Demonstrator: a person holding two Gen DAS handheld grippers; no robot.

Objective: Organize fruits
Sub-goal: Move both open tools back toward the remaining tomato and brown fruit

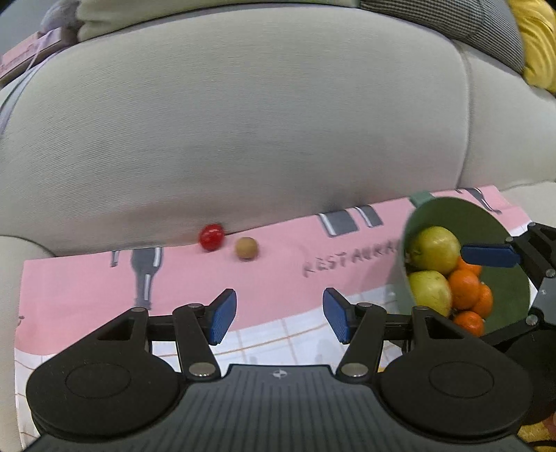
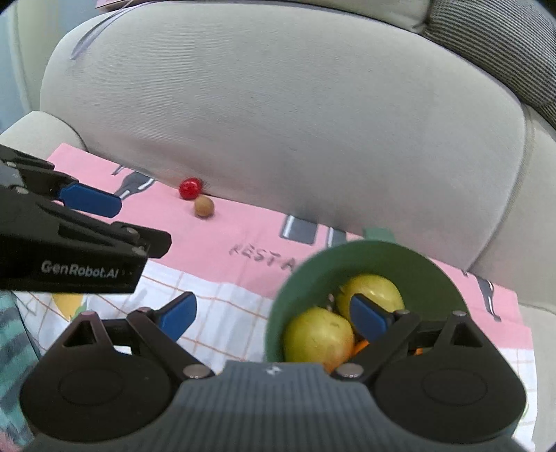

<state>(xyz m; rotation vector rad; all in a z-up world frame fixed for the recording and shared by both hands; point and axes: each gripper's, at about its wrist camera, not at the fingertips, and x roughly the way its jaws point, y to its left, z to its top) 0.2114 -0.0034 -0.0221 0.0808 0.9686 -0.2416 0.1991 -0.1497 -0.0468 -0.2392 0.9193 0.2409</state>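
**Two loose fruits on the cloth, a green bowl of five or more beside the grippers**

A pink and white printed cloth (image 1: 278, 264) lies over the seat of a pale grey sofa (image 1: 243, 139); on it, close against the backrest, sit two small round fruits: one red fruit (image 1: 211, 237) and one tan fruit (image 1: 246, 248), just beside each other and apparently not touching.

To the right stands one green bowl (image 1: 504, 295) with a small tab handle on its far rim; inside it the left wrist view shows two yellow-green apples (image 1: 434, 250), one above the other in the picture, and at least three oranges (image 1: 464, 288) packed against them; the exact orange count is uncertain, since they overlap.

There are two grippers, each with two blue pads; the left gripper (image 1: 279, 318) hangs above the cloth with its jaws spread apart and nothing between them, the two loose fruits lying beyond it; the right gripper (image 2: 274, 318) is spread very wide, one finger over the checked part of the cloth and the other inside the bowl's mouth, in front of the apples; whether that pad touches an apple cannot be told; nothing is pinched.

At the sofa's upper right rest one dark checked cushion (image 1: 451, 21) and one yellow cushion (image 1: 538, 45).
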